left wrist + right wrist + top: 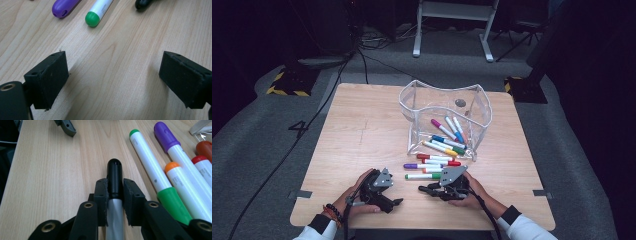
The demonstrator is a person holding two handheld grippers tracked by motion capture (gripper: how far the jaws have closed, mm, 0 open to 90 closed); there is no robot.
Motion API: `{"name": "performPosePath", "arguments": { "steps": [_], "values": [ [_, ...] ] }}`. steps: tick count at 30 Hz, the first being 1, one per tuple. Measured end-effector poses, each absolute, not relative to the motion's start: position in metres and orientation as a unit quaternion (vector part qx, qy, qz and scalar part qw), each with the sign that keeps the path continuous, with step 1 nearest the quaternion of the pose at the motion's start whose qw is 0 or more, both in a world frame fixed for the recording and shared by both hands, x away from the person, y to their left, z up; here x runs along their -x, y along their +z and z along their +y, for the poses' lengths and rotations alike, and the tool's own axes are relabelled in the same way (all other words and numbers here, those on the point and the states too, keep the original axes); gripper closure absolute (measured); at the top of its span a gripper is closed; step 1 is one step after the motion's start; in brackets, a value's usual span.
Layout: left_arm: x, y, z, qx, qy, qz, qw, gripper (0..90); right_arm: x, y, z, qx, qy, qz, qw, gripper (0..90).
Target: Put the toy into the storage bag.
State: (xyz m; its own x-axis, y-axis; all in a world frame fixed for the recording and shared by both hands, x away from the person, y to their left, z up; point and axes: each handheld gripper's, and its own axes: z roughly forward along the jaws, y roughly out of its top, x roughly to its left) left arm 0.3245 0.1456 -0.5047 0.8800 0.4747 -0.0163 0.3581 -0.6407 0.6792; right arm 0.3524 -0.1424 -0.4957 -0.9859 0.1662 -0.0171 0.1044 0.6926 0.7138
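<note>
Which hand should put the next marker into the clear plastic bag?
Right, probably. The right gripper is shut on the black-capped marker and sits nearer the clear plastic bag. The left gripper is open over bare table.

On the table [362, 130], my right gripper [428, 189] grips a marker [114, 185] just before the loose markers [432, 165], the pouch [444, 117] stands behind those, my left gripper [398, 201] lies to the left.

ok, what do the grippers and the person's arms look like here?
Both grippers, left gripper and right gripper, are black with brass-coloured screws and blocky black pads, each topped by a grey three-cornered plate. A black cable trails from the right one. Sleeves are white with dark cuffs; a beaded bracelet sits on the left wrist.
</note>
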Motion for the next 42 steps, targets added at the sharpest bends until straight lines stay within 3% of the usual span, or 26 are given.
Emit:
{"name": "performPosePath", "arguments": {
  "steps": [13,42],
  "values": [
    [-0.325,-0.505,0.145,-0.902,0.082,0.229,0.356,8.8,-0.345,-0.48,-0.168,-0.084,0.392,0.915,0.054,74.7],
    [-0.325,-0.505,0.144,-0.902,0.081,0.231,0.357,8.6,-0.358,-0.405,-0.253,-0.162,0.455,0.862,0.153,74.7]
  ]
}}
